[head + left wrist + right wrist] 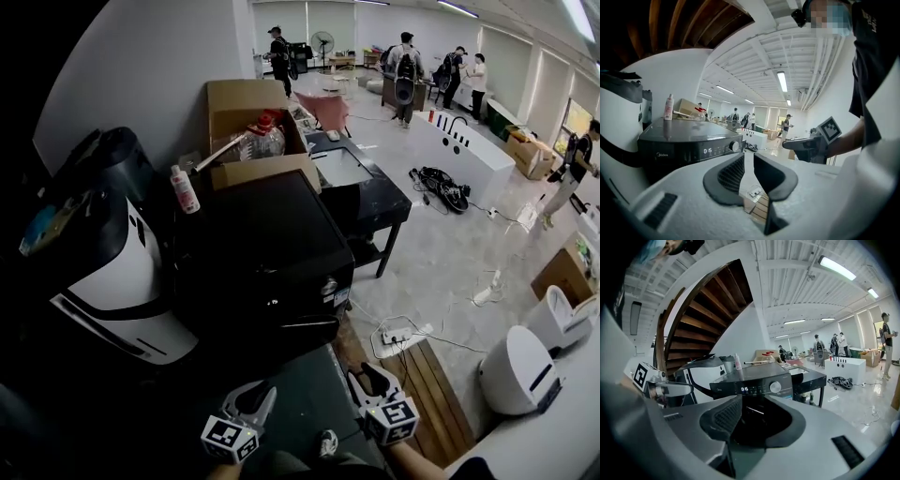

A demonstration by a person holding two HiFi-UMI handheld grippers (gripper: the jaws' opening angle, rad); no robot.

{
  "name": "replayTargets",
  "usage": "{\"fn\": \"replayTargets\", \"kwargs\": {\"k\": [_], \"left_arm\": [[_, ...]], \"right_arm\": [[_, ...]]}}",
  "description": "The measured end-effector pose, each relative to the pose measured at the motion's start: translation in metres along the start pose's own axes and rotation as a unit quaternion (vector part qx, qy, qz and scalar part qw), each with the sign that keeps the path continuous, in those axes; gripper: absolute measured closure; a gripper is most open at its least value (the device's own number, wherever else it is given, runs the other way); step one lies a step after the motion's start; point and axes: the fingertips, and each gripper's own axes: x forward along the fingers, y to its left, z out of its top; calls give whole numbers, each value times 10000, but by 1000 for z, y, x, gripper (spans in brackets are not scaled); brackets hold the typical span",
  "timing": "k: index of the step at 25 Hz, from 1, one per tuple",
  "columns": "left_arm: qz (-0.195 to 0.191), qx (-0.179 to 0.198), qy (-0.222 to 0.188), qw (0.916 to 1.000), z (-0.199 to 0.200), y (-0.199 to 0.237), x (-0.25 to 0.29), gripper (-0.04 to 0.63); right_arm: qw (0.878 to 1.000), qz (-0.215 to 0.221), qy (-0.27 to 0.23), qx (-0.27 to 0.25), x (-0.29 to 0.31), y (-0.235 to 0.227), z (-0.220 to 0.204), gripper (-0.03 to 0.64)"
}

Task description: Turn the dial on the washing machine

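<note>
the dial (775, 387) sits on the washer (757, 373) front, ahead and slightly right of the right gripper (754, 403), the nearer one; its fingers and those of the left gripper (749, 158) are spread, empty

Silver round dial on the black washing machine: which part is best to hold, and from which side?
Hold the silver round dial by its circular rim, on two opposite sides, coming straight at the front of the black washing machine. It is a short knob that faces forward, right of the lit display.
</note>
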Motion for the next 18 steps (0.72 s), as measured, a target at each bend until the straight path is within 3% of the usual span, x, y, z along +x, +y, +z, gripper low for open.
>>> {"fn": "replayTargets", "kwargs": {"k": [10, 18], "left_arm": [[448, -179, 79, 9988, -13, 28, 32, 541], [405, -436, 135, 9981, -31, 59, 48, 541]], "right_arm": [[9996, -158, 124, -174, 64, -47, 0, 472], [9974, -397, 102, -599, 124, -71, -5, 449]]}}
